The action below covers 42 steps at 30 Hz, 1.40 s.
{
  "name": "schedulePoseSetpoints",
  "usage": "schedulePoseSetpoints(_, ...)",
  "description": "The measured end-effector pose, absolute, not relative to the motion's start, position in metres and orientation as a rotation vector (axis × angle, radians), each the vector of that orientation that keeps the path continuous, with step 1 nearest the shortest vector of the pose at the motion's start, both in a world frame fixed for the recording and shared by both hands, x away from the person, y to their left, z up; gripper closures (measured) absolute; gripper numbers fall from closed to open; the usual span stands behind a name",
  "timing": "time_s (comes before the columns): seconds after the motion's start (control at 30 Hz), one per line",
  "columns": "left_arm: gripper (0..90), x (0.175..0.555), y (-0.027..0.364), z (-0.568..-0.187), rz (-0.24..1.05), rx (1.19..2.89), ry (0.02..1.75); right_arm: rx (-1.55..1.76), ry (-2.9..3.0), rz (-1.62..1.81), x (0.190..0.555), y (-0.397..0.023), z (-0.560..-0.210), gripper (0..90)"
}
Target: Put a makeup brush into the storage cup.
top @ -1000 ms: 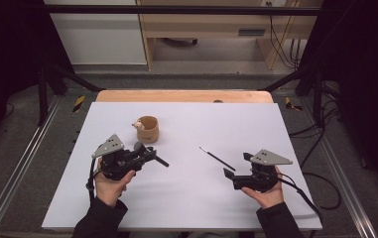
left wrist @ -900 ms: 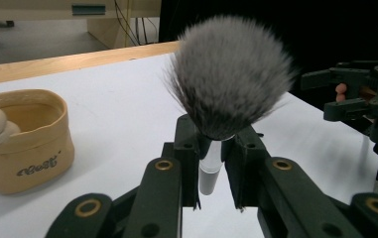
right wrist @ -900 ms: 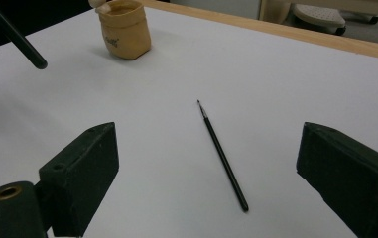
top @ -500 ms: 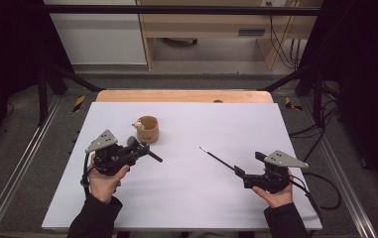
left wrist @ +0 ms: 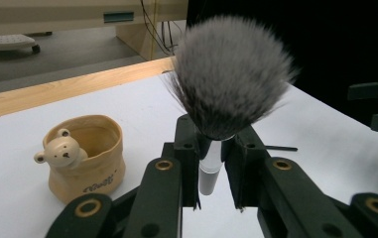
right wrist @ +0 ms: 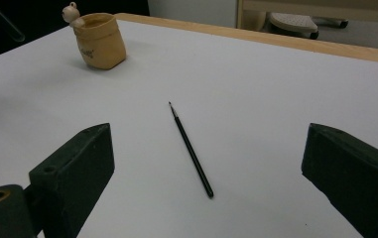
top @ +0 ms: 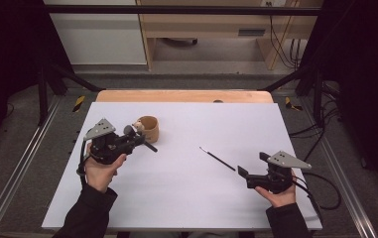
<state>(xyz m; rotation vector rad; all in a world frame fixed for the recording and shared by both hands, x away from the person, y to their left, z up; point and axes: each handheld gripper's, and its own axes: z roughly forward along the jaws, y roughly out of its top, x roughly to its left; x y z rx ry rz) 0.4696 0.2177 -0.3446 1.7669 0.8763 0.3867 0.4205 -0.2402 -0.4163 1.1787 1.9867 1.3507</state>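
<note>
Clamping a fluffy brush [left wrist: 231,74], the left gripper [left wrist: 215,171] hangs beside the bear pot [left wrist: 85,156].

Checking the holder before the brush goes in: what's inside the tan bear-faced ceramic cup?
The tan bear-faced ceramic cup shows bare inner wall near its rim; its front wall hides the bottom.

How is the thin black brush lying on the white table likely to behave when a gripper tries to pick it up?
The thin black brush looks like a slim round stick lying flat on the table, so it may well roll if nudged. It seems stiff and very light. Lying so low, it gives the open right gripper little to pinch and could slip aside.
</note>
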Motion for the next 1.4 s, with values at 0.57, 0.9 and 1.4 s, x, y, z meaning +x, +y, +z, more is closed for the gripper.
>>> schedulePoseSetpoints(0.57, 76.7, 0.492, 0.214, -0.332, 0.434, 1.777, 0.902, 1.169, 1.984, 1.348, 0.420, -0.242, -0.416, 5.9)
schedulePoseSetpoints(0.9, 76.7, 0.507, 0.211, -0.326, 0.451, 1.781, 0.909, 1.161, 1.979, 1.352, 0.419, -0.242, -0.415, 5.3)
schedulePoseSetpoints(1.4, 76.7, 0.533, 0.211, -0.327, 0.477, 1.795, 0.966, 1.167, 1.976, 1.348, 0.420, -0.243, -0.415, 5.2)
